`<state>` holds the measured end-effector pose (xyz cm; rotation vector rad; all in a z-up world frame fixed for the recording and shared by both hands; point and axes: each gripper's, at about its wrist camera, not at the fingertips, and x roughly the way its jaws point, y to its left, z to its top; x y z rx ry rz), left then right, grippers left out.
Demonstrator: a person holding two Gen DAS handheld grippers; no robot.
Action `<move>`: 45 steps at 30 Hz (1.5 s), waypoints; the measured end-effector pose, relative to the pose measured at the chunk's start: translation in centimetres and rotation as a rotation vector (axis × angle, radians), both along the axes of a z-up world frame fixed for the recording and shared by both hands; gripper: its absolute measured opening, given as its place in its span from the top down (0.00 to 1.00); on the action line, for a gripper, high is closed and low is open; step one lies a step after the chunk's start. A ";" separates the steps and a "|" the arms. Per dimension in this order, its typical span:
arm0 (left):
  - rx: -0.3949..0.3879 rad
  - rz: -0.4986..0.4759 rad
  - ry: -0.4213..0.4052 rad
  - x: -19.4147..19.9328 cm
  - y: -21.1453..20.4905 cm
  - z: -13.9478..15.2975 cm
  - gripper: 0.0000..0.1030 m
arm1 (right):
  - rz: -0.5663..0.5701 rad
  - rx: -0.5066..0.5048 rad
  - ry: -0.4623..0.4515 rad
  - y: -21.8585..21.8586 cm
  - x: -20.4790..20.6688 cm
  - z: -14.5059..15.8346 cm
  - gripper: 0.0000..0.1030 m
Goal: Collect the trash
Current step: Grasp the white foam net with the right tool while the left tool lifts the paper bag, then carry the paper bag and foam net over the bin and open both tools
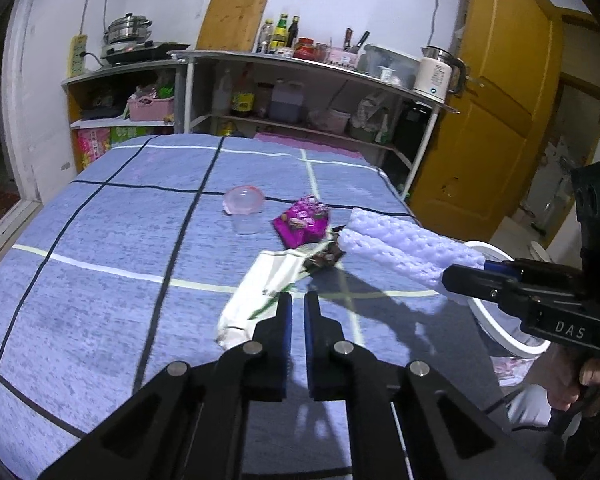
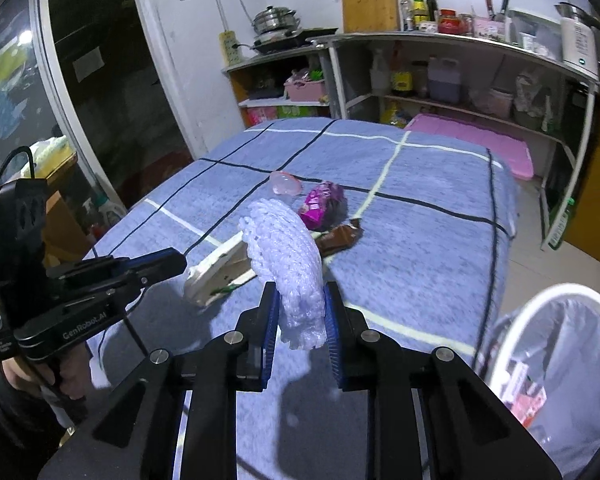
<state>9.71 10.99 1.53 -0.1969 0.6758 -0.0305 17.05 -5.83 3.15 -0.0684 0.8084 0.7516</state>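
My right gripper (image 2: 300,308) is shut on a white foam net sleeve (image 2: 296,264) and holds it above the blue checked cloth (image 2: 420,240). The left wrist view shows that sleeve (image 1: 404,244) sticking out of the right gripper (image 1: 454,276). My left gripper (image 1: 298,300) is shut, its tips at the edge of a white wrapper with green print (image 1: 256,296). Seen from the right wrist, the wrapper (image 2: 216,272) tilts up off the cloth at the left gripper (image 2: 180,262). Beyond lie a magenta snack packet (image 1: 302,224), a brown wrapper (image 1: 324,258) and a clear cup with a pink lid (image 1: 244,208).
A white-rimmed bin (image 2: 512,320) lined with a clear bag stands off the cloth's near right corner and holds some scraps. Shelves with pots and bottles (image 1: 284,92) run along the back wall. A pink mat (image 2: 480,140) lies beyond the cloth, and a yellow door (image 1: 500,100) stands at the right.
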 end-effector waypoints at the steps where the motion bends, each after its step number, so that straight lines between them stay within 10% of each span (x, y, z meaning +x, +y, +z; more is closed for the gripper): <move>1: 0.004 -0.007 -0.002 -0.1 -0.3 0.1 0.94 | -0.006 0.003 -0.001 -0.4 -0.2 0.1 0.77; 8: 0.064 0.020 -0.012 -0.6 0.1 0.4 0.87 | -0.034 0.019 -0.004 -2.8 -1.7 0.5 0.77; 10: 0.072 0.037 0.001 -0.5 0.9 -0.1 0.43 | -0.039 0.022 -0.005 -3.3 -2.1 0.5 0.77; 12: 0.051 0.039 0.011 -0.3 1.8 -0.7 0.38 | -0.045 0.024 -0.004 -3.7 -2.3 0.5 0.77; 24: 0.052 -0.035 0.125 2.4 2.0 -4.2 0.38 | -0.071 0.017 0.011 -5.0 -2.5 -0.2 0.77; 29: 0.039 -0.042 0.133 2.3 1.5 -4.5 0.61 | -0.076 0.019 0.013 -5.1 -2.6 -0.2 0.77; 45: -0.007 -0.027 0.047 -0.8 -1.2 -1.7 0.64 | -0.125 0.034 0.004 -7.0 -3.5 0.1 0.77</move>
